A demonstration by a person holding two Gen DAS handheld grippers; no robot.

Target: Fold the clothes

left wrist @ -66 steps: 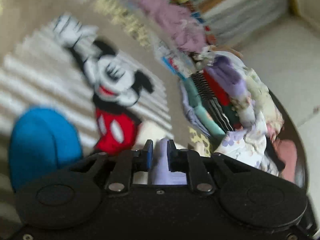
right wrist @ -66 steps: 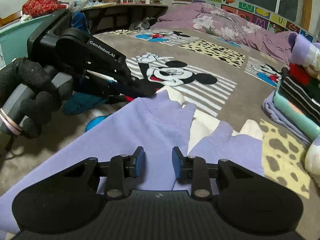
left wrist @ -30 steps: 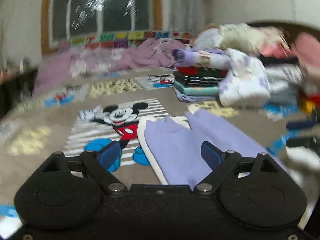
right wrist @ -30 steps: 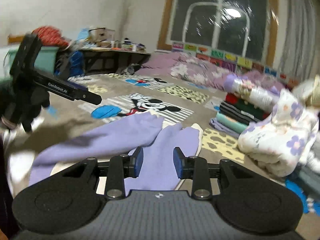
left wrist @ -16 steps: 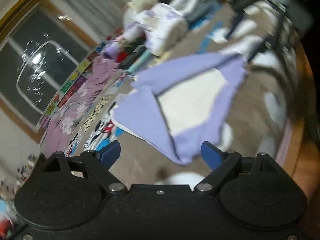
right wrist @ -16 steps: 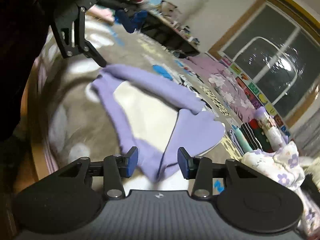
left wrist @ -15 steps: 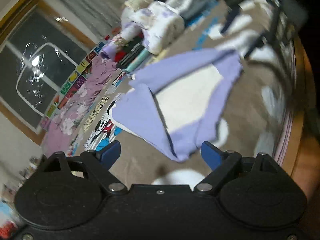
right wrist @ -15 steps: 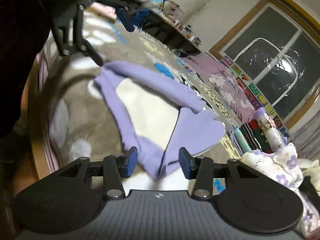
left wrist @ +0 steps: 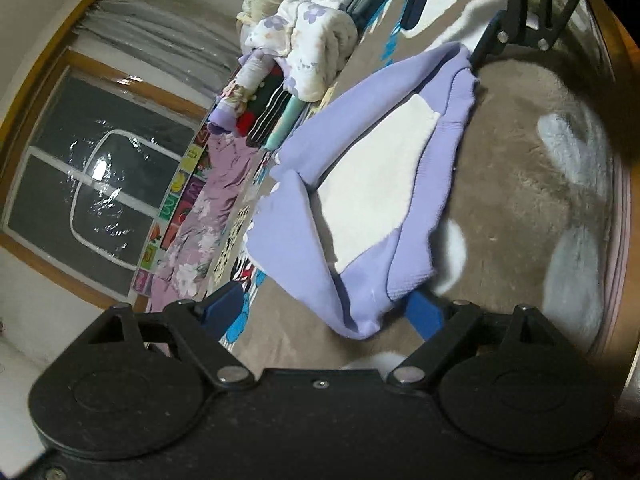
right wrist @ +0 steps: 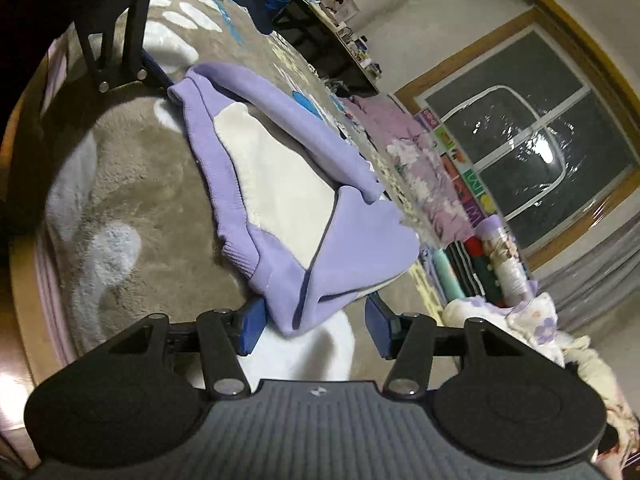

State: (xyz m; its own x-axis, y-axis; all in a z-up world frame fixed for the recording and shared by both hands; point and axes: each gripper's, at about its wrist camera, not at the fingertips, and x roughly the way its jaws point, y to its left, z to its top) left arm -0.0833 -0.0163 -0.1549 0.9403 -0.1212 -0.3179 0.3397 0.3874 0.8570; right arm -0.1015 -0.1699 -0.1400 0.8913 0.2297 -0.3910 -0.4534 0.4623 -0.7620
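Seen from the left wrist, the purple-and-cream sweatshirt [left wrist: 360,200] lies on the plush brown blanket [left wrist: 520,184], its long axis running away from the camera toward the upper right. Its near hem corner sits between the fingers of the left gripper [left wrist: 324,312], which stands wide open; the right-hand pad looks to be touching or just behind the cloth, the left-hand pad is well clear, so nothing is clamped. At the garment's far corner the right gripper [left wrist: 480,52] shows as a dark frame with a blue finger just beside the cloth. A stack of folded clothes [left wrist: 280,92] lies beyond the sweatshirt's far side.

From the right wrist, the same sweatshirt [right wrist: 280,184] stretches away toward the upper left, its other hem corner drooping between the fingers of the right gripper [right wrist: 312,328]. Those jaws are about half open, neither pad pressing the fabric. The left gripper [right wrist: 156,76] waits at the far corner.

So each hand is nearest its own hem corner, and a fold would likely begin with both closing there together.
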